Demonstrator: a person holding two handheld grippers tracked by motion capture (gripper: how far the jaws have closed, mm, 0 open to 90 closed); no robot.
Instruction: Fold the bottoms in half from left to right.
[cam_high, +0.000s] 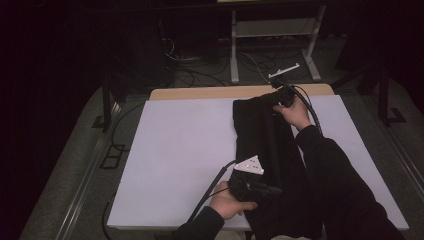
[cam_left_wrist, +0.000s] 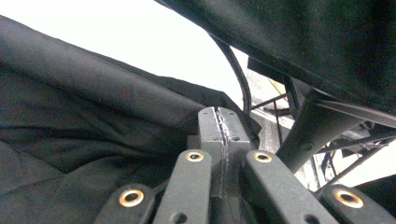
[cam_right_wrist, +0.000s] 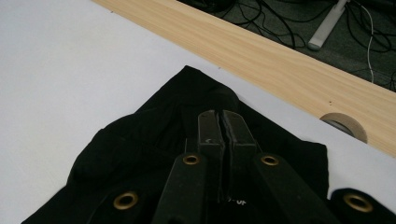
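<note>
Right gripper view: jaws pinched together over black garment (cam_right_wrist: 140, 154) (white print unreadable).

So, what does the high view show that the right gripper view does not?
High view: the person's hands, the left gripper near the table's front edge, and the black garment lying as one long strip.

Right gripper view: the shut jaws of the right gripper on the garment's far end.

Both: the white table cover and the wooden table edge.
</note>
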